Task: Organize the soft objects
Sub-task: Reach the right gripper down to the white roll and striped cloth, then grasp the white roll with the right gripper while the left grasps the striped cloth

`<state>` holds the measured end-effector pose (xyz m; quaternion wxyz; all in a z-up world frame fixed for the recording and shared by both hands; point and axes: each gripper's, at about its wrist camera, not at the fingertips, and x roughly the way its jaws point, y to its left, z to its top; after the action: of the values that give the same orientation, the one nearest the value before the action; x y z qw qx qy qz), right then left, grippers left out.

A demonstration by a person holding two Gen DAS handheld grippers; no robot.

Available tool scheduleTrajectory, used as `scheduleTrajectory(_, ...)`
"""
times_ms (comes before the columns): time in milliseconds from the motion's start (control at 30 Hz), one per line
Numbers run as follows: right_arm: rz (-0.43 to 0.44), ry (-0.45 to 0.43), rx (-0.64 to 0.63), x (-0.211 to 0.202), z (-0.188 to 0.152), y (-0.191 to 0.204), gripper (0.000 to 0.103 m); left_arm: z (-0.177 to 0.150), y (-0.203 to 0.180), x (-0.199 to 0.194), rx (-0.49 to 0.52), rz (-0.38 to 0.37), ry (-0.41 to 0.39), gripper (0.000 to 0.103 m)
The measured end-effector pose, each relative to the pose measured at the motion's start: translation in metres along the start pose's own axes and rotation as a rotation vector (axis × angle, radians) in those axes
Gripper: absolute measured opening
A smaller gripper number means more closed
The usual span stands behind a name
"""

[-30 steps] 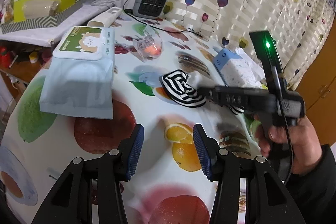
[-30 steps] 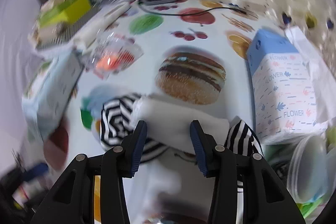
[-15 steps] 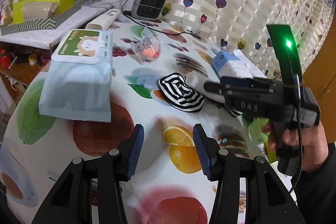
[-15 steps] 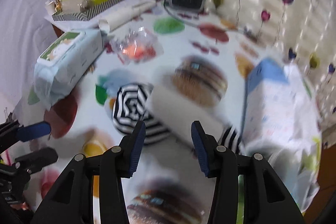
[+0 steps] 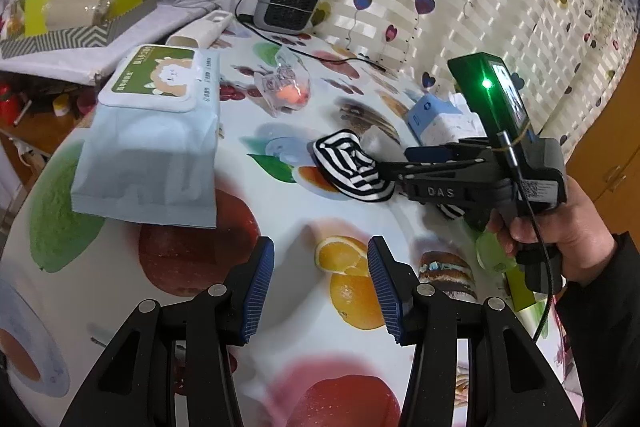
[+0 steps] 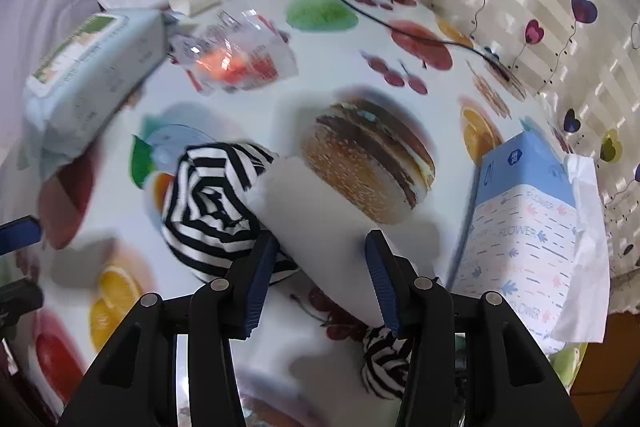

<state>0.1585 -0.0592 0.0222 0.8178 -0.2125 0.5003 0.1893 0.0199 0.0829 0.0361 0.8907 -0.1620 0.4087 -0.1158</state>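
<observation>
One hand [image 5: 560, 227], left view only.

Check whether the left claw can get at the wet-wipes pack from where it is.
Probably yes. The left claw hangs open over bare tablecloth, and the wet-wipes pack lies ahead to its left with nothing between. The right claw is busy over the striped soft toy, well aside.

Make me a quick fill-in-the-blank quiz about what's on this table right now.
1. The rolled cloth has black and ____ stripes.
2. The wipes pack has a ____ label on top.
3. Nothing lies between the fingers of the ____ tool.
4. The light on the right tool's handle glows ____.

Missing: white; green; left; green
</observation>
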Motion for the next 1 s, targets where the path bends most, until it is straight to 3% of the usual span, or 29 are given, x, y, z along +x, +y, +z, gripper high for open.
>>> scheduleTrajectory(67,0.013,0.008,0.032,0.001,0.000,-0.002,0.046,0.000,0.000,-0.001,0.002,-0.001,-0.004,0.048)
scheduleTrajectory(167,0.049,0.019,0.069,-0.005,-0.003,-0.003,0.030,0.001,-0.001,-0.001,0.002,-0.001,-0.007,0.048)
scheduleTrajectory(267,0.107,0.019,0.076,-0.017,-0.012,0.003,0.025,0.002,-0.002,0.000,0.008,-0.003,-0.007,0.048)
scheduleTrajectory(433,0.159,0.018,0.092,-0.032,-0.032,0.013,0.025,0.003,-0.007,0.001,0.024,-0.009,-0.005,0.048)
scheduleTrajectory(733,0.224,0.031,0.162,-0.061,-0.100,0.031,0.025,-0.002,-0.017,0.011,0.087,-0.038,0.049,0.048)
scheduleTrajectory(900,0.219,0.017,0.247,-0.078,-0.132,0.026,0.025,-0.013,-0.028,0.020,0.122,-0.068,0.103,0.048)
scheduleTrajectory(1000,0.186,-0.027,0.231,-0.089,-0.140,0.027,0.031,-0.017,-0.036,0.019,0.151,-0.088,0.113,0.052)
